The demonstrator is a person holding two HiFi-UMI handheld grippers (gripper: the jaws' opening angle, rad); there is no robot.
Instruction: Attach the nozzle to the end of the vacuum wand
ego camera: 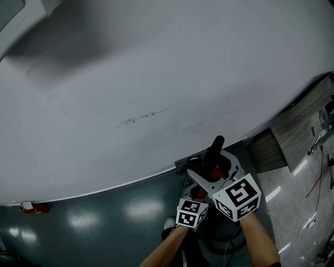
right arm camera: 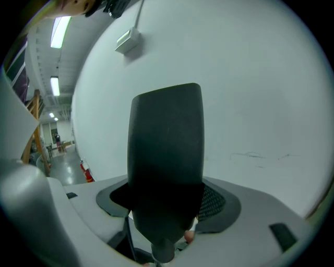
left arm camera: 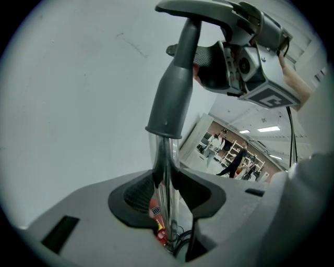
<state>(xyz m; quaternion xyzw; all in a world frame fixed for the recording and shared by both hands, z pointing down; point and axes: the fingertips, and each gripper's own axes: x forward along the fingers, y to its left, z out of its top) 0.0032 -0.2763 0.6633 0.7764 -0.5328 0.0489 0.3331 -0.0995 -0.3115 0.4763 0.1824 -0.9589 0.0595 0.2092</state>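
My left gripper (left arm camera: pixel 167 206) is shut on the chrome vacuum wand (left arm camera: pixel 166 172), which stands upright between its dark pads. A grey tapered sleeve (left arm camera: pixel 175 88) sits over the wand's top and leads up into the dark nozzle (left arm camera: pixel 201 10). From the upper right my right gripper (left arm camera: pixel 245 57) holds that nozzle. In the right gripper view the nozzle (right arm camera: pixel 166 156) is a broad dark flat piece filling the gap, and my right gripper (right arm camera: pixel 167 208) is shut on it. In the head view both grippers (ego camera: pixel 197 195) (ego camera: pixel 213 174) meet low at centre, the nozzle (ego camera: pixel 214 150) pointing up.
A large white wall (ego camera: pixel 156 78) fills most of the head view above a dark teal floor (ego camera: pixel 104 224). A red object (ego camera: pixel 34 207) sits at the wall's foot at left. A wooden panel (ego camera: pixel 302 122) and cables lie at right. People stand far off (left arm camera: pixel 229 156).
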